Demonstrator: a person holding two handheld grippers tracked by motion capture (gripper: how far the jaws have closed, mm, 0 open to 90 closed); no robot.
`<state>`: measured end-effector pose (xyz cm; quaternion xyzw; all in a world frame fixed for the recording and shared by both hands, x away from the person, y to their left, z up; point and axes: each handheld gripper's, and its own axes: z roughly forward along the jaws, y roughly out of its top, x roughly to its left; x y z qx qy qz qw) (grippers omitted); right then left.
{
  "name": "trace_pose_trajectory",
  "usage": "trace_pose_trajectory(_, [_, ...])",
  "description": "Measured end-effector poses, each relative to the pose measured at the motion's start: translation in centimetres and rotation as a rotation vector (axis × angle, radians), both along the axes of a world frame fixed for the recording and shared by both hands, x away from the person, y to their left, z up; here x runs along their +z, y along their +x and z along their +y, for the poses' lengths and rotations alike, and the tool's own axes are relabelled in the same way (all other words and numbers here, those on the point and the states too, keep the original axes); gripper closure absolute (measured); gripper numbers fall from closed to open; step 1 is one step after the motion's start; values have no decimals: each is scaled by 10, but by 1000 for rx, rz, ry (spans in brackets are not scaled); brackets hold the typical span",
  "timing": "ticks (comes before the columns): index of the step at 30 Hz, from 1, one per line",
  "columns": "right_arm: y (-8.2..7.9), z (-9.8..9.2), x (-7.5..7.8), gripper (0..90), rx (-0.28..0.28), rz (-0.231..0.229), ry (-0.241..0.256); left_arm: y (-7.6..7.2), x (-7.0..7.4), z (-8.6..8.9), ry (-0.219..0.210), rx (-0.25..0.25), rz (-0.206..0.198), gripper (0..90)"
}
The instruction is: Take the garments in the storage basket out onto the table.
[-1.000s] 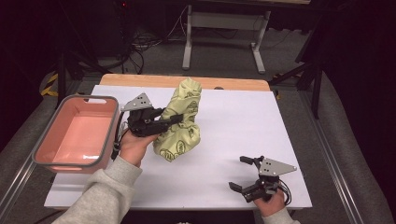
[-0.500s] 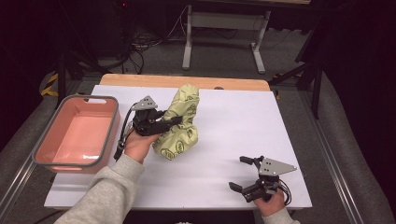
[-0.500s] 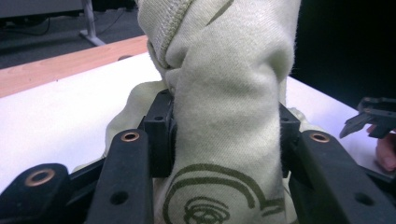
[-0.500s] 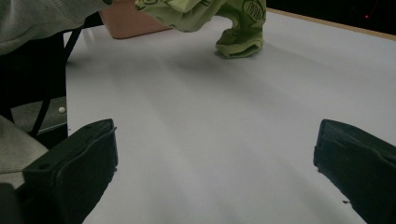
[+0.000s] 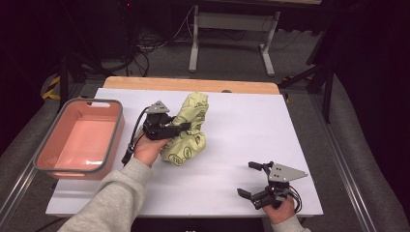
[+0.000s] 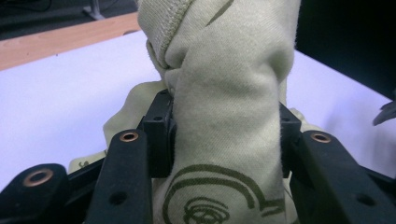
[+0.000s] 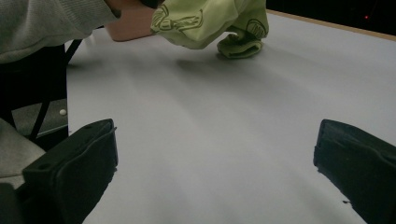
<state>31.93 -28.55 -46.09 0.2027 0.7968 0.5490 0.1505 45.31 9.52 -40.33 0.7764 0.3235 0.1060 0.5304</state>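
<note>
We see the white table (image 5: pixel 290 130) open on its right half. The pink bin (image 5: pixel 77 140) sits at its left edge. Our left tool (image 5: pixel 186 126) clamps the pale green cloth (image 5: pixel 191 133) mid-table; our right tool (image 5: pixel 254 180) rests near, jaws apart.

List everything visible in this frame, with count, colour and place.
Cloth: one, pale green with dark print, bunched at table centre, clamped in the left gripper.
Bin: one, pink with grey rim, left of the table.
Table: one, white top with wooden far edge.
Metal stand: one, grey, on the floor beyond the table.
Left gripper: one, black, fingers shut on the cloth.
Right gripper: one, black, open, near right corner.
</note>
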Motion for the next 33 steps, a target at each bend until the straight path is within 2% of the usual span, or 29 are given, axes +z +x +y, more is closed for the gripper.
trace_pose_trajectory(4, [0,0,0,5,2,-1,-1,5,-5,-3,12,1,17,545])
trace_pose_trajectory(9, [1,-1,1,5,2,-2,2,8,-12,-9,67,14,37,542])
trace_pose_trajectory(11, [1,-1,1,5,1,-2,1,9,-14,-10,84,15,32,540])
trace_pose_trajectory(18, [1,-1,1,5,2,-2,0,11,-18,-13,109,19,59,515])
trace_pose_trajectory(24, [1,0,1,5,3,-3,-2,14,-21,-14,114,7,101,419])
trace_pose_trajectory(28, [1,0,0,5,4,-1,-4,17,-24,-14,116,20,140,353])
trace_pose_trajectory(32, [1,0,0,5,5,-1,-6,18,-24,-12,121,26,141,289])
trace_pose_trajectory(33, [1,0,0,5,5,-1,-6,18,-24,-11,110,25,148,275])
